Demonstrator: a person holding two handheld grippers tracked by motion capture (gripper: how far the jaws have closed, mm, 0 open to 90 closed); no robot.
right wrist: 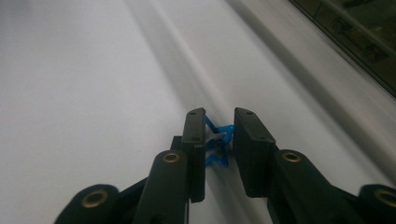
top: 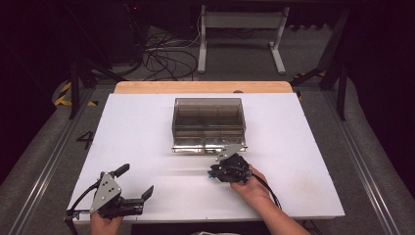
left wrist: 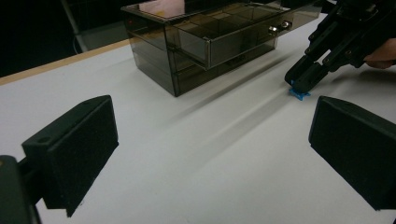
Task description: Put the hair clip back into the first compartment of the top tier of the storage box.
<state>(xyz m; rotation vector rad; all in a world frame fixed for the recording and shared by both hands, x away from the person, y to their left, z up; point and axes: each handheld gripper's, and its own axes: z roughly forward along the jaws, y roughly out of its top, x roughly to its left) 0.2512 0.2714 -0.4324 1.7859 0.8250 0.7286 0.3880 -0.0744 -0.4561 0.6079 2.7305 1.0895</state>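
Observation:
A small blue star-shaped piece [right wrist: 217,148] lies flat on the white table [top: 142,127], just in front of a smoky see-through drawer box [top: 208,120]. My right gripper [top: 213,173] points down at the piece, and its two black jaws press the piece's sides, so it is shut on it. From the left gripper view the blue star [left wrist: 299,94] peeks out under the right gripper [left wrist: 302,80]. My left gripper [top: 137,180] rests at the front left of the table, wide open and holding nothing. One drawer [left wrist: 243,35] of the box [left wrist: 187,56] is pulled partly out.
The box stands mid-table with its drawer fronts [top: 208,148] facing me. A wooden strip [top: 203,87] runs along the table's far edge. Beyond it are cables [top: 166,54] and a white stand [top: 240,34] on the floor.

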